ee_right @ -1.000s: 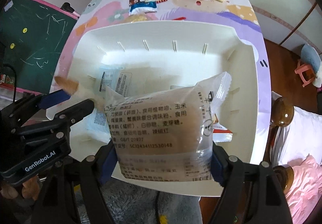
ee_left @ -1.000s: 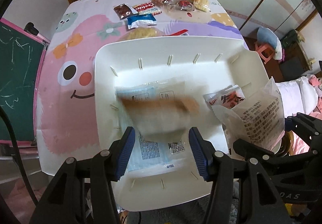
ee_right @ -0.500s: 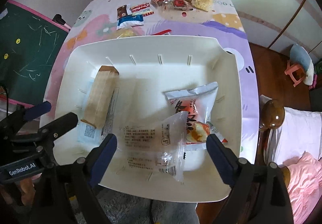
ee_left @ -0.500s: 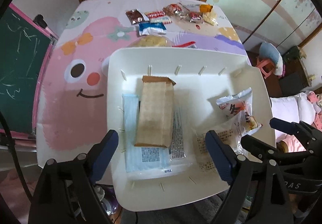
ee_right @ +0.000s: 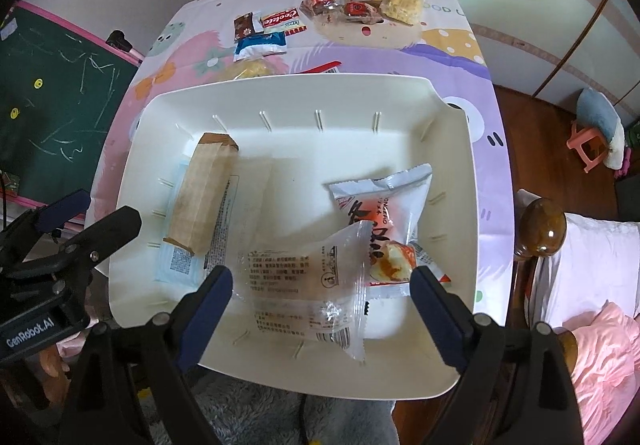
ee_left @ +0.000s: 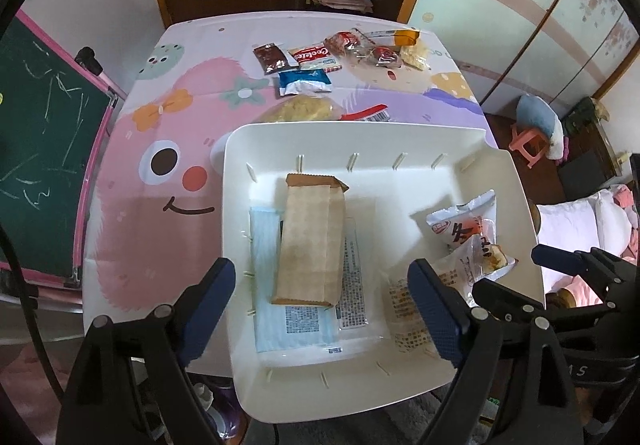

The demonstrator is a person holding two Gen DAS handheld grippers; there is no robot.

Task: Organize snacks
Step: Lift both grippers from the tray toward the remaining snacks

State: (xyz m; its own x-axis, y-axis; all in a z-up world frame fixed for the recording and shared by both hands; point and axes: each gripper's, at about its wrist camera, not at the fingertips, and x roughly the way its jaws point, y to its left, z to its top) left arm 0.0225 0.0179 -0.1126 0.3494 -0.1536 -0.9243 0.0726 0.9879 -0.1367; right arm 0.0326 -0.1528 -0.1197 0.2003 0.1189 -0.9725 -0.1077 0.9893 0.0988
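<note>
A white bin sits at the table's near edge. In it a brown paper packet lies on a blue-and-clear packet. On the right lie a white and red snack bag and a clear printed bag. My left gripper is open and empty above the bin's near side. My right gripper is open and empty above the clear bag.
Several loose snacks lie at the table's far end: a brown packet, a red cookie packet, a blue packet, wrapped cakes and a yellow snack behind the bin. A green chalkboard stands left.
The left gripper let go of the brown packet and the right let go of the clear bag; both now lie in the bin. Both grippers opened wide and pulled back and up.
</note>
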